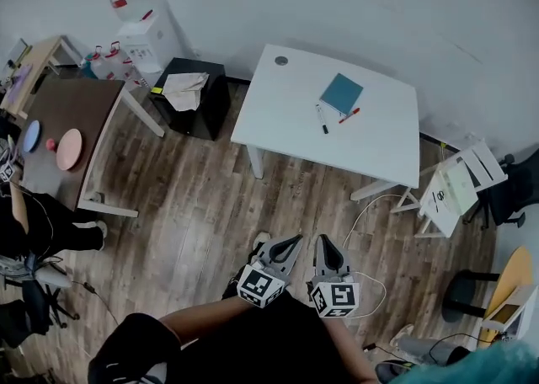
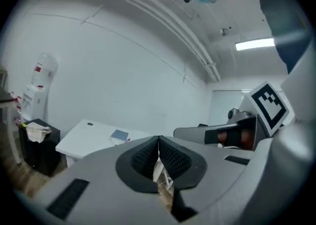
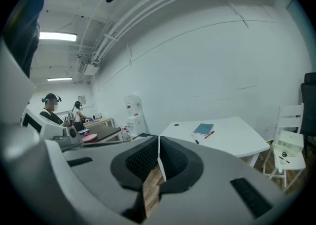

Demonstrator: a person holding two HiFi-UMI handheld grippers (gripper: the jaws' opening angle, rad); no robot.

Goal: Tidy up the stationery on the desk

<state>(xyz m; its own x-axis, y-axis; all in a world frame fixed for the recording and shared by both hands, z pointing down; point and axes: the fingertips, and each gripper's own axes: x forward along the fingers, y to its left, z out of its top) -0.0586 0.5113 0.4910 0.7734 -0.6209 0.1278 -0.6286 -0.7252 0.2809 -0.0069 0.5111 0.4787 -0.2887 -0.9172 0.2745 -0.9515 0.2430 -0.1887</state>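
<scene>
A white desk [image 1: 286,113] stands across the room. On it lie a blue notebook [image 1: 341,93], a black pen [image 1: 321,119] and a red pen [image 1: 349,115]. The right gripper view shows the notebook [image 3: 203,129] and red pen [image 3: 209,133] far ahead; the left gripper view shows the notebook [image 2: 119,135] on the desk [image 2: 81,140]. My left gripper [image 1: 295,242] and right gripper [image 1: 323,242] are held close to my body, well short of the desk. Both are shut with nothing between the jaws.
A black bin [image 1: 190,96] with paper on top sits left of the desk, with a water dispenser [image 1: 139,24] behind it. A brown table [image 1: 72,113] carries plates at the left. A white folding chair [image 1: 455,184] stands right of the desk. Cables [image 1: 370,231] trail over the wooden floor.
</scene>
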